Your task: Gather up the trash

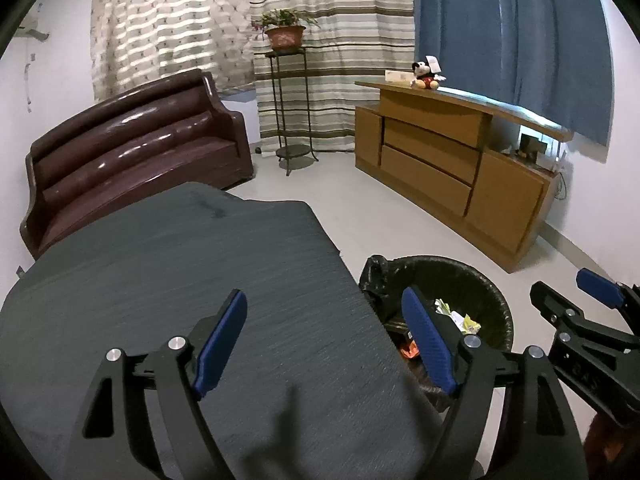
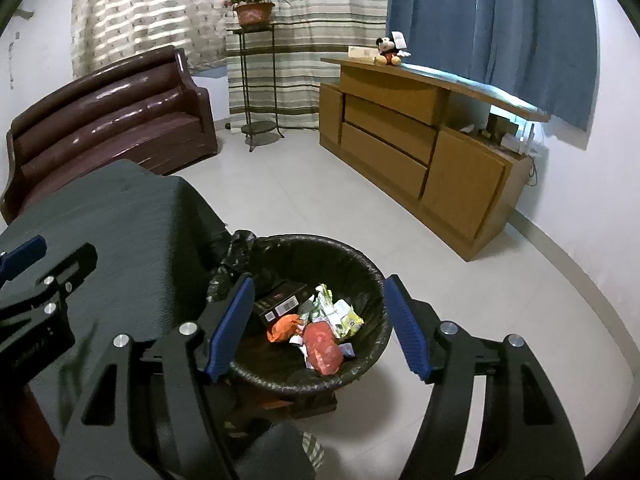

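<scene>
Both sets of jaws stand open with nothing between them: the left gripper (image 1: pixel 324 340) over the dark surface (image 1: pixel 160 280), the right gripper (image 2: pixel 320 324) above the black-lined bin (image 2: pixel 360 264) beside it, where the trash (image 2: pixel 324 344) lies.

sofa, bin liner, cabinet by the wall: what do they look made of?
Sofa: glossy brown leather or vinyl, judging by the bright streaky highlights; which one I can't tell.
Bin liner: thin black plastic film, wrinkled and bunched at the rim.
Cabinet: wood or wood-look laminate, matte tan, flat panels with faint grain.
</scene>
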`<state>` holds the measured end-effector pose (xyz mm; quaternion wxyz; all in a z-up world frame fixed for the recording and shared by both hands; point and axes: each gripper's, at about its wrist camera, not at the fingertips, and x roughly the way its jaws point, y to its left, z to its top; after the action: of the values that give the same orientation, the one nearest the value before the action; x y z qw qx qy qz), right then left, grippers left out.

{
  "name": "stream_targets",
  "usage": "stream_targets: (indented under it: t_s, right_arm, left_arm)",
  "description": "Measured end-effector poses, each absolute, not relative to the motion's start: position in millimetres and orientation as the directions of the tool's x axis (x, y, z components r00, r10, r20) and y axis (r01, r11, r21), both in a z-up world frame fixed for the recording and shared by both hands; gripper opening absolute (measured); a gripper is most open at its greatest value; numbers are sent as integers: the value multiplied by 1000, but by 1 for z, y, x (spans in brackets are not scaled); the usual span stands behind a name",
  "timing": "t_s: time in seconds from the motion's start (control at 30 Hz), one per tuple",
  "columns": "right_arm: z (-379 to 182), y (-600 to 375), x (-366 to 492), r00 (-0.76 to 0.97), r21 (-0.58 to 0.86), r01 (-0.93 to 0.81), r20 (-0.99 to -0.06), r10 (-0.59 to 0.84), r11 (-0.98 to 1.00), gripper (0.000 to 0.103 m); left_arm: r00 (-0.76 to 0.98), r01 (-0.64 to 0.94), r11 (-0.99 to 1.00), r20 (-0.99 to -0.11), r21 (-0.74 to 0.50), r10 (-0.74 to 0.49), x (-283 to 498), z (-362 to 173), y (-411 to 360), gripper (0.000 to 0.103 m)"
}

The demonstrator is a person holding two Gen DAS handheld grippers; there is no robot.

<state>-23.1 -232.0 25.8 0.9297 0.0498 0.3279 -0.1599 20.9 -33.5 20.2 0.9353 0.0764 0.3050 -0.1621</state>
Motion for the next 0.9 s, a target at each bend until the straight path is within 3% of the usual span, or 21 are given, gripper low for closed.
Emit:
stream_targets:
  t_s: [0.9]
  right_arm:
    - [47,-204,-61,780,-6,302,-574,-251,953,67]
  left_arm:
    - [795,321,946,-553,35,-250,-7,34,-8,80]
